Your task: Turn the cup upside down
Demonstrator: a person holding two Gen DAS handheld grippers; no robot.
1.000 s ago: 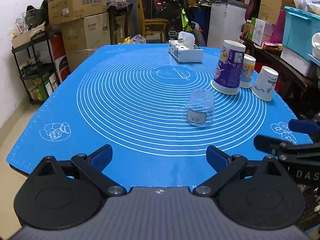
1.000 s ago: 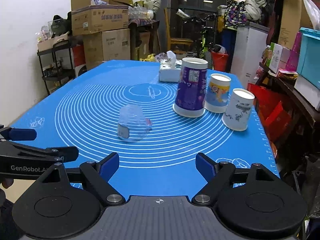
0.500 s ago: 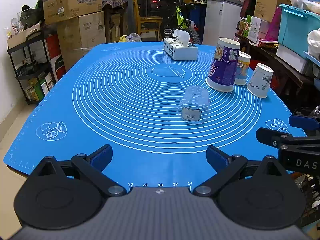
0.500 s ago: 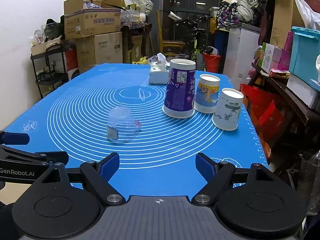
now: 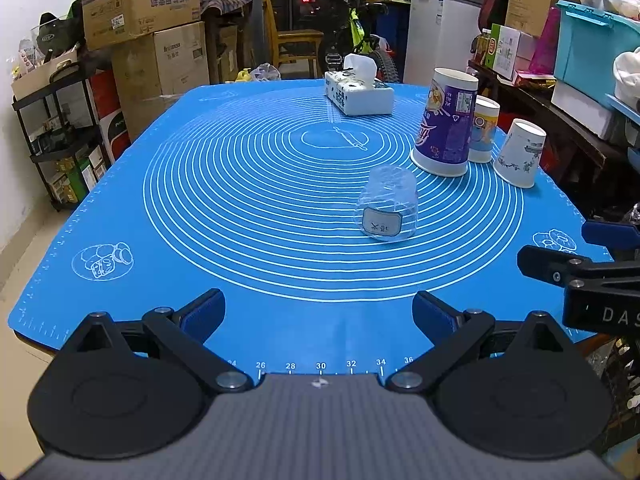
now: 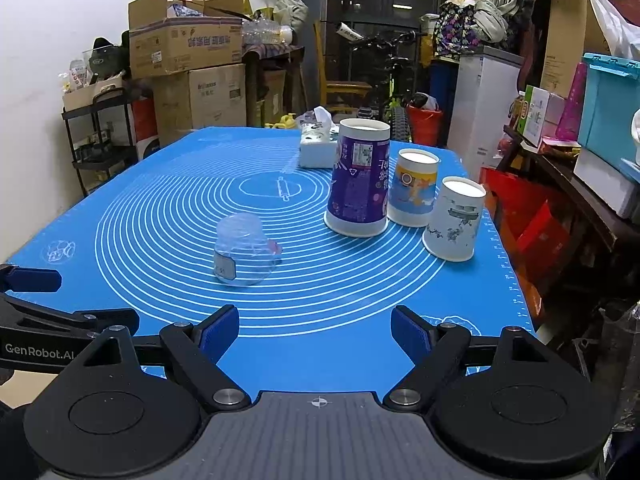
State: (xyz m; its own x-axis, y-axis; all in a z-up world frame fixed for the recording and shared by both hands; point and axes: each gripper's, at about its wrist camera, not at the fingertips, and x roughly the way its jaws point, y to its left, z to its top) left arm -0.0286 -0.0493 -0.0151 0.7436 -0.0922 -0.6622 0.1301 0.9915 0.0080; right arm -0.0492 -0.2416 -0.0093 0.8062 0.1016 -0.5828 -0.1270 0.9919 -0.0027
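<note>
A clear plastic cup (image 5: 387, 207) with a white label stands upside down on the blue mat (image 5: 240, 208); it also shows in the right wrist view (image 6: 242, 250). Three paper cups stand upside down to its right: a tall purple one (image 5: 446, 134) (image 6: 359, 178), a yellow-blue one (image 5: 483, 130) (image 6: 414, 188) and a white one (image 5: 519, 153) (image 6: 454, 219). My left gripper (image 5: 319, 314) is open and empty over the mat's near edge. My right gripper (image 6: 315, 327) is open and empty, near the edge too, to the right of the left one.
A white tissue box (image 5: 358, 94) sits at the far side of the mat. Cardboard boxes (image 5: 152, 32) and a black shelf (image 5: 60, 132) stand to the left. A dark side table (image 5: 560, 120) with boxes and a teal bin (image 5: 596, 56) stands to the right.
Both grippers have drawn back toward the near edge and risen a little, so all the cups look farther away. Both stay open. The cups have not moved.
</note>
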